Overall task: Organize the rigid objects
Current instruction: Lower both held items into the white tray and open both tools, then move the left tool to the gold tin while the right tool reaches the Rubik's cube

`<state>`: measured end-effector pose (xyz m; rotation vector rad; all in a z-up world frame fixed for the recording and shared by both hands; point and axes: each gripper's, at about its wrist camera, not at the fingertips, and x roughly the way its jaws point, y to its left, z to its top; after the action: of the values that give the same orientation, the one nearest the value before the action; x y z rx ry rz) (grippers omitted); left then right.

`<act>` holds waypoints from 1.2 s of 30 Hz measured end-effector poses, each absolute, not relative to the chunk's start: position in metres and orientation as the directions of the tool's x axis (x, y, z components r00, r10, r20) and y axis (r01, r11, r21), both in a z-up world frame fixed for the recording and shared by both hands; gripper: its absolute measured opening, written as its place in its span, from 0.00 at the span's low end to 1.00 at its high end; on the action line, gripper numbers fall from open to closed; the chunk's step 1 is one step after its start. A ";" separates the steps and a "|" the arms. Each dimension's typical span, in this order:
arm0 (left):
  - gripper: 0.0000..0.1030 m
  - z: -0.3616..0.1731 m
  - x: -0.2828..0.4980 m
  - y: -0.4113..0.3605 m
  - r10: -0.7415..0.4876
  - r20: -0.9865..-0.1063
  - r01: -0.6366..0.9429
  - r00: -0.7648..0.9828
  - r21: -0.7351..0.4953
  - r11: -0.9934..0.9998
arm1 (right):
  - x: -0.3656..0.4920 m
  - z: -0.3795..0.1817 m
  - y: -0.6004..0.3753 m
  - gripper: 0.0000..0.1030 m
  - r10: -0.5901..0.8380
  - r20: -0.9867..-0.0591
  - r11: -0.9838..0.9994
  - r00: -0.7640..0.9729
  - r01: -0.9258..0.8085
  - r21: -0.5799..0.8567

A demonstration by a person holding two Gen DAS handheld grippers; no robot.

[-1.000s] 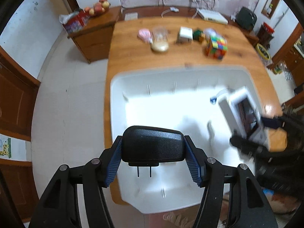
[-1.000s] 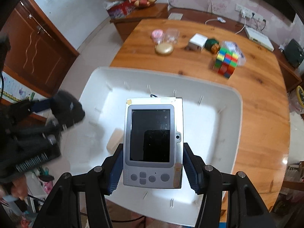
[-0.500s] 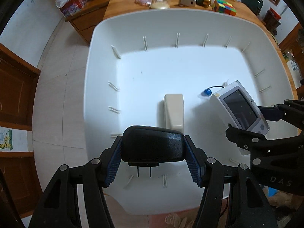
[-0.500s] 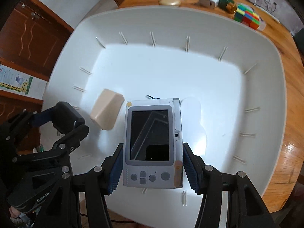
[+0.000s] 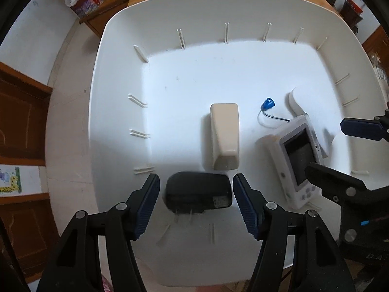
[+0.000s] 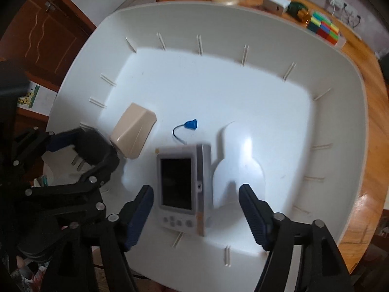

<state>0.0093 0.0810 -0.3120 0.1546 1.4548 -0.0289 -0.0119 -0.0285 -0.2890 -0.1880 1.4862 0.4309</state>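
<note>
A black plug adapter [image 5: 197, 193] lies low in the white bin [image 5: 116, 77], between the blue pads of my left gripper [image 5: 196, 204]. There is a gap on each side, and the jaws are opening. A white handheld device with a dark screen [image 6: 182, 189] sits blurred over the bin floor between the pads of my right gripper [image 6: 195, 216], touched by neither. Those jaws are opening too. The device [image 5: 299, 160] also shows at the right of the left wrist view, beside a right fingertip [image 5: 359, 130].
Inside the bin lie a beige block [image 5: 225, 136], a blue cap on a thin wire [image 5: 267, 103] and a white rounded piece [image 6: 238, 175]. Beyond the bin, the wooden table [image 6: 369, 126] holds a colour cube [image 6: 323, 28], a white box [image 6: 277, 3] and small jars.
Both grippers sank into the bin and then opened. The black adapter and the white device are no longer clamped and have dropped away from the pads.
</note>
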 end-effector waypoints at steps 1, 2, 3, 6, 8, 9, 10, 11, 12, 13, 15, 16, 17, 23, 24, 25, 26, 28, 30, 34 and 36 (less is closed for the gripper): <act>0.68 -0.310 0.010 0.081 0.071 -0.991 0.108 0.114 0.083 0.991 | -0.014 -0.286 -0.029 0.72 0.162 -0.986 0.908 0.034 -0.397 0.135; 0.72 -0.310 0.010 0.082 0.072 -0.991 0.106 0.114 0.084 0.991 | -0.015 -0.284 -0.030 0.72 0.162 -0.986 0.906 0.038 -0.401 0.133; 0.73 -0.308 0.009 0.082 0.077 -0.990 0.104 0.116 0.090 0.991 | -0.017 -0.281 -0.030 0.72 0.160 -0.986 0.904 0.045 -0.408 0.128; 0.73 -0.302 0.008 0.081 0.085 -0.989 0.104 0.125 0.098 0.990 | -0.021 -0.277 -0.030 0.72 0.153 -0.986 0.898 0.064 -0.426 0.112; 0.73 -0.299 0.008 0.081 0.084 -0.988 0.101 0.127 0.097 0.990 | -0.026 -0.275 -0.031 0.72 0.143 -0.987 0.895 0.076 -0.435 0.096; 0.73 -0.298 0.008 0.081 0.082 -0.988 0.098 0.127 0.095 0.991 | -0.024 -0.274 -0.032 0.72 0.142 -0.987 0.894 0.078 -0.438 0.094; 0.73 -0.296 0.008 0.080 0.079 -0.989 0.093 0.127 0.091 0.992 | -0.026 -0.272 -0.034 0.72 0.143 -0.987 0.892 0.079 -0.441 0.094; 0.73 -0.294 0.004 0.080 0.075 -0.989 0.090 0.128 0.087 0.992 | -0.024 -0.270 -0.035 0.72 0.142 -0.987 0.891 0.081 -0.444 0.092; 0.73 -0.292 0.003 0.079 0.072 -0.989 0.087 0.128 0.084 0.993 | -0.018 -0.266 -0.034 0.72 0.141 -0.987 0.891 0.084 -0.446 0.089; 0.73 -0.290 0.003 0.079 0.072 -0.989 0.085 0.128 0.084 0.993 | -0.016 -0.265 -0.034 0.72 0.139 -0.986 0.891 0.090 -0.447 0.085; 0.73 -0.286 0.003 0.079 0.080 -0.988 0.081 0.130 0.091 0.993 | -0.012 -0.262 -0.033 0.72 0.136 -0.986 0.891 0.101 -0.447 0.077; 0.73 -0.283 0.003 0.079 0.077 -0.988 0.079 0.134 0.088 0.993 | -0.011 -0.261 -0.033 0.72 0.136 -0.985 0.891 0.105 -0.447 0.075; 0.73 -0.282 0.006 0.079 0.073 -0.988 0.077 0.137 0.084 0.993 | -0.010 -0.261 -0.033 0.72 0.136 -0.985 0.892 0.108 -0.446 0.074; 0.73 -0.265 0.008 0.079 0.070 -0.983 0.068 0.168 0.082 0.994 | -0.008 -0.259 -0.036 0.72 0.141 -0.984 0.899 0.107 -0.430 0.082; 0.73 -0.263 0.008 0.081 0.069 -0.983 0.070 0.173 0.082 0.994 | -0.008 -0.258 -0.037 0.72 0.143 -0.984 0.901 0.108 -0.425 0.084; 0.73 -0.259 0.009 0.081 0.071 -0.981 0.069 0.179 0.084 0.994 | -0.007 -0.257 -0.038 0.72 0.144 -0.984 0.903 0.110 -0.420 0.085; 0.73 -0.257 0.013 0.083 0.071 -0.981 0.069 0.182 0.085 0.994 | -0.007 -0.257 -0.038 0.72 0.144 -0.983 0.905 0.112 -0.416 0.085; 0.73 -0.250 0.016 0.082 0.068 -0.979 0.071 0.193 0.083 0.994 | -0.005 -0.255 -0.040 0.72 0.146 -0.982 0.909 0.119 -0.408 0.085; 0.73 -0.246 0.022 0.084 0.063 -0.977 0.075 0.204 0.080 0.994 | -0.004 -0.253 -0.041 0.72 0.145 -0.981 0.911 0.125 -0.403 0.083; 0.73 -0.232 0.037 0.084 0.060 -0.972 0.092 0.229 0.083 0.992 | 0.002 -0.249 -0.045 0.72 0.143 -0.980 0.919 0.140 -0.387 0.079; 0.73 -0.223 0.047 0.082 0.058 -0.968 0.102 0.243 0.085 0.991 | 0.006 -0.247 -0.047 0.72 0.142 -0.979 0.923 0.147 -0.376 0.077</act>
<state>0.0466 0.0821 -0.2234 0.1399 1.3263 -0.0305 0.0059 -0.0473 -0.2468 -0.2028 1.3757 0.3761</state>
